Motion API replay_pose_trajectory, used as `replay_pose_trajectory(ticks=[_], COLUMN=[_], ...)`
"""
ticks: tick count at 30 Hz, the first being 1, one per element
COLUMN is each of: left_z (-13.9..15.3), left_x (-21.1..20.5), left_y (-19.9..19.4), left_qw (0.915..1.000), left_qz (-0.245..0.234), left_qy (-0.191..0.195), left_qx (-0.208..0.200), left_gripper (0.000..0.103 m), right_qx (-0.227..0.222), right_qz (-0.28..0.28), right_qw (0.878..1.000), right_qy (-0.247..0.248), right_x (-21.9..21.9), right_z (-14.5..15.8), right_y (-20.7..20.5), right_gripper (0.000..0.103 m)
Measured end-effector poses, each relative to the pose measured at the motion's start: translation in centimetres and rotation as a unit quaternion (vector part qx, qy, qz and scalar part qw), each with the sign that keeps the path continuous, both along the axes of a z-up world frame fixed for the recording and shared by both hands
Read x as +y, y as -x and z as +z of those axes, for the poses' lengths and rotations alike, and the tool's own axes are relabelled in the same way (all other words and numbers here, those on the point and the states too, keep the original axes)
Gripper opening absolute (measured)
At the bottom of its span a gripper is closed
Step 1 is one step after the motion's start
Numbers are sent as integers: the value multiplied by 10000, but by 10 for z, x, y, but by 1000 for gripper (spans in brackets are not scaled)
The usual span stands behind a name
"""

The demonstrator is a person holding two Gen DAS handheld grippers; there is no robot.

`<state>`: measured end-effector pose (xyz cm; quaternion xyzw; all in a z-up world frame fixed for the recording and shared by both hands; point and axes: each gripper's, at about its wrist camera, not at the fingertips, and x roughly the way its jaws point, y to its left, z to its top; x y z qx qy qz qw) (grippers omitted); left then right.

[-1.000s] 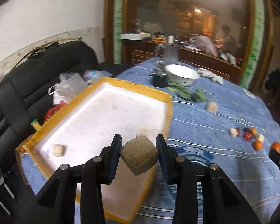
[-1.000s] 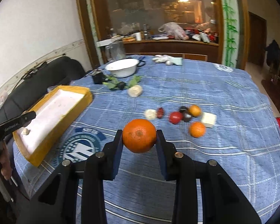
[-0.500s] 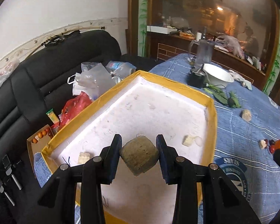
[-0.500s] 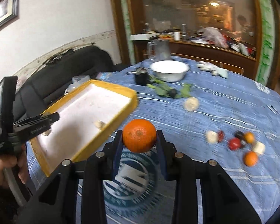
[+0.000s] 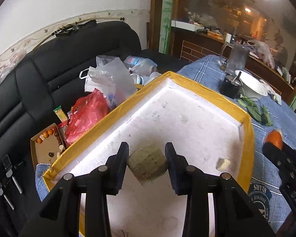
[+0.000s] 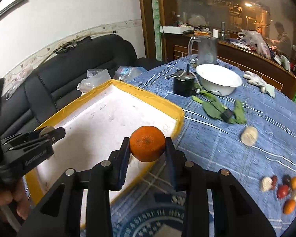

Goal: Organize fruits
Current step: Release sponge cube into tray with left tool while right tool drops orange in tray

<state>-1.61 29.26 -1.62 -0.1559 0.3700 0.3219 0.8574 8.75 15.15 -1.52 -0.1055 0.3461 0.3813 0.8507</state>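
Note:
My left gripper (image 5: pixel 147 163) is shut on a brownish-green kiwi (image 5: pixel 147 164), low over the white foam tray (image 5: pixel 187 122) with the yellow taped rim. A small pale fruit piece (image 5: pixel 223 164) lies in the tray to the right. My right gripper (image 6: pixel 147 151) is shut on an orange (image 6: pixel 147 143), above the tray's (image 6: pixel 100 118) near right edge. In the right wrist view the left gripper (image 6: pixel 49 133) shows at the left over the tray, held by a hand (image 6: pixel 17 201). A cluster of small fruits (image 6: pixel 282 189) lies on the blue cloth at the right.
A white bowl (image 6: pixel 219 79), a black box (image 6: pixel 183 86), green leaves (image 6: pixel 219 108), a pale fruit piece (image 6: pixel 249 135) and a glass jug (image 6: pixel 206 49) stand on the blue tablecloth (image 6: pixel 236 158). A black sofa (image 5: pixel 49 75) with plastic bags (image 5: pixel 104 90) lies left of the tray.
Both grippers have moved left toward the tray with their fruits. The left one has gone lower over the tray floor; the right one has come up to the tray's near right edge.

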Motion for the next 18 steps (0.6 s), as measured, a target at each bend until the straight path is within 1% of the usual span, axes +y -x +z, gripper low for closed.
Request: replay_pose_trajectory(ticks=[7, 13, 18], left_z=[-6, -8, -8], left_x=[9, 12, 12], left_y=[1, 0, 1], left_qw=[9999, 9998, 9997], left_qz=[82, 87, 169], left_qy=[47, 26, 7], left_qx=[106, 172, 179], left_gripper=[37, 37, 38], right_qx=[92, 231, 328], right_qz=[117, 9, 52], right_qw=[9997, 9992, 9988], right_qy=[175, 336, 372], right_x=[36, 44, 47], right_z=[-15, -32, -39], right_y=[-21, -36, -42], right_gripper=[37, 37, 37])
